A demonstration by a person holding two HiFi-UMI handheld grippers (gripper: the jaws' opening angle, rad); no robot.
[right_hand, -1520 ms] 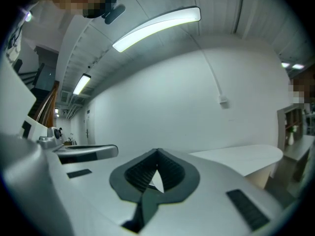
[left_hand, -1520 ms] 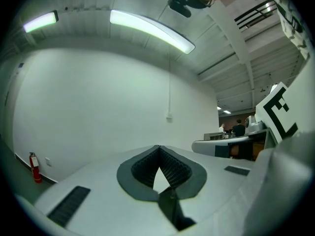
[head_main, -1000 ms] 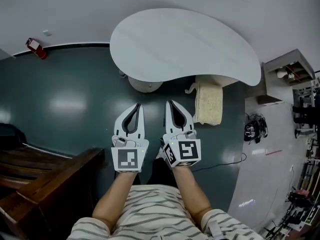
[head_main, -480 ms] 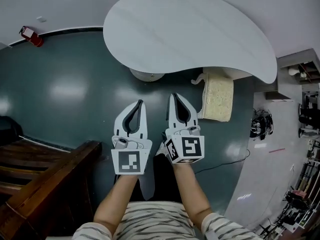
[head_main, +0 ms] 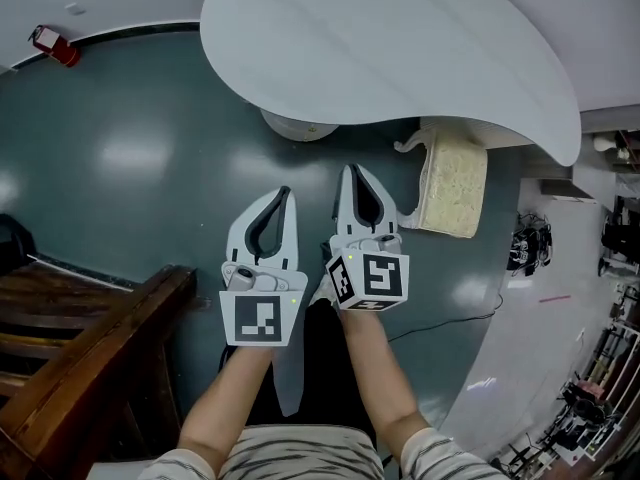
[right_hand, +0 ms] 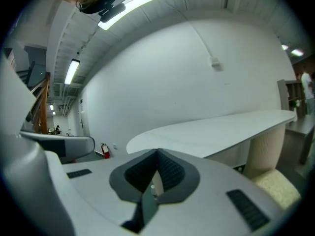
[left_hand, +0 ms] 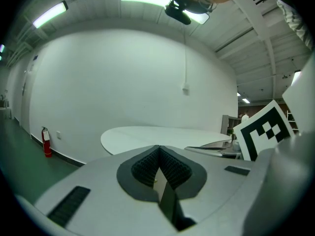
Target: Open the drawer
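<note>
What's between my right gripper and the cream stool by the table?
Only bare green floor separates the right gripper from the cream stool, as the head view shows.

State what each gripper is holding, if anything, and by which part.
Nothing. The left gripper and the right gripper are both shut and empty.

A cream, speckled drawer unit stands on the floor, partly under the white table.
</note>
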